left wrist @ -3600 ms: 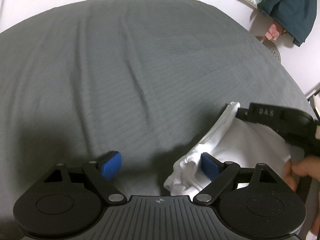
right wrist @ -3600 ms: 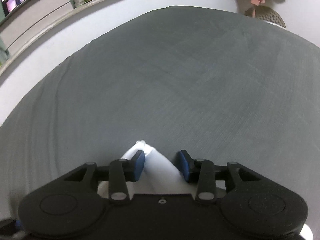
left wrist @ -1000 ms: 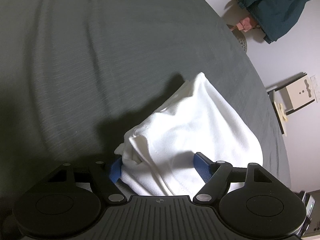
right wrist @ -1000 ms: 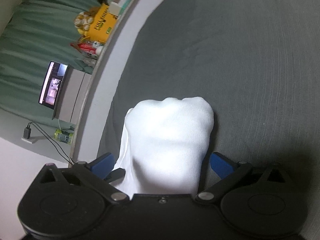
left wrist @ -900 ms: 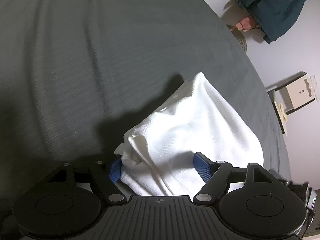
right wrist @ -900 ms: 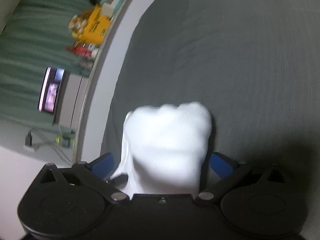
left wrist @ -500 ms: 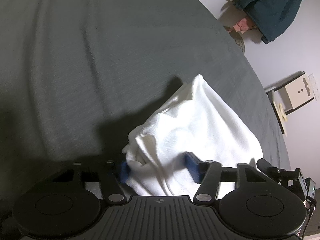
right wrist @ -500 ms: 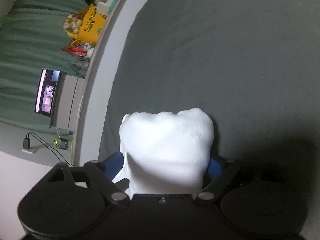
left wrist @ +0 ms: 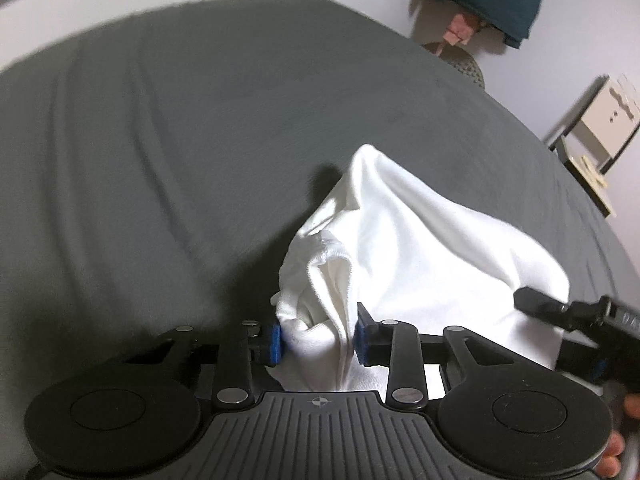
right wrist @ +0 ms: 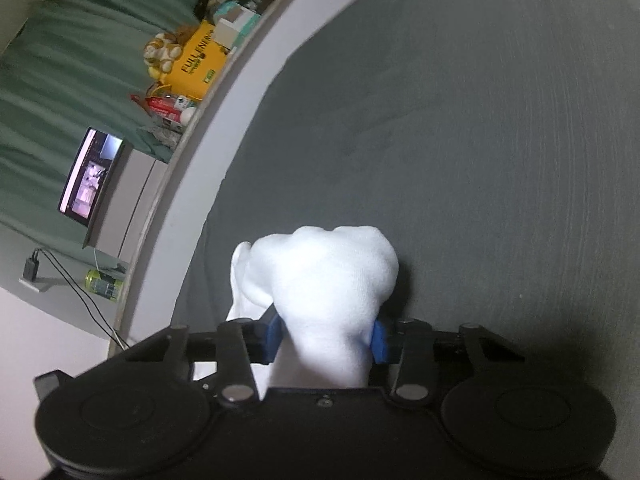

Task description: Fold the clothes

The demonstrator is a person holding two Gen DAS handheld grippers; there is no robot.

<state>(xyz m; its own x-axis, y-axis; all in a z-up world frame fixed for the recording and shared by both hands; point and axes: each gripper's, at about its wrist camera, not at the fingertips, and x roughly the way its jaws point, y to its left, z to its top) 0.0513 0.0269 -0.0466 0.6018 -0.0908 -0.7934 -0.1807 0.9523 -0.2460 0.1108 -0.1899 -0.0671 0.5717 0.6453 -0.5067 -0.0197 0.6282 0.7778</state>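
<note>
The white garment (left wrist: pixel 420 248) appears to be light, soft knit cotton with no stiffness of its own. It is judged to sag and bunch wherever it is unsupported, and it should not slip much against the blue pads (left wrist: pixel 275 345). Breakage is no concern; the likely risk is layers sliding apart, or only one layer being caught in a pinch.

The best hold is judged to be on hemmed edges and corners, well apart along one edge, so the cloth hangs flat between the two tools. The current holds are on gathered bunches, not on a clean edge.

Left tool (left wrist: pixel 316 344): closed most of the way, pads pressing on a wad of gathered folds with a ribbed hem (left wrist: pixel 332 252) just beyond it. Right tool (right wrist: pixel 326 338): closed likewise on a rounded bulge of the same cloth, which balloons out past the pads. In the left view the right tool's fingers (left wrist: pixel 536 302) show at the garment's right edge.

Appearance: plain white, unpatterned, crumpled into a peaked mound, no fold yet formed. Which kind of garment it is cannot be told.

Position: the garment lies on the grey bed (left wrist: pixel 180 140), at its near side close to both tools, its far part resting on the sheet. The rest of the bed beyond the garment shows only shallow wrinkles.
</note>
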